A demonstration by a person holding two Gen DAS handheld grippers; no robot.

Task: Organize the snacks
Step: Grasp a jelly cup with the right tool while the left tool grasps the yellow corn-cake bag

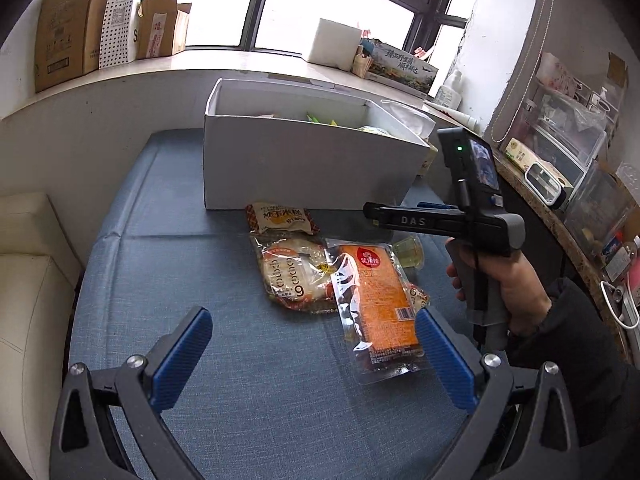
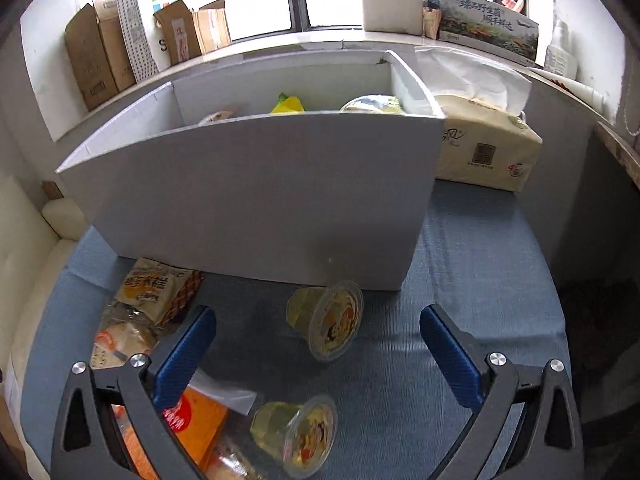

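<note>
Both my claws are spread and hold nothing: left claw [image 1: 314, 354] over the orange packet [image 1: 380, 300], right claw [image 2: 316, 354] near a tipped jelly cup [image 2: 326, 320] beside the white box [image 2: 256, 196]. Pinched, that cup would probably roll away.

Rig look: dark grey frames, blue ribbed pads
Left gripper [image 1: 314, 354] and right gripper [image 2: 316, 354]: blue textured fingers [image 1: 182, 356] on grey linkage arms with silver screw heads. Right unit seen side-on: black "DAS" rail, grey handle, green LED, small screen, black cable. Right hand [image 1: 510, 280] bare skin, dark sleeve.
</note>
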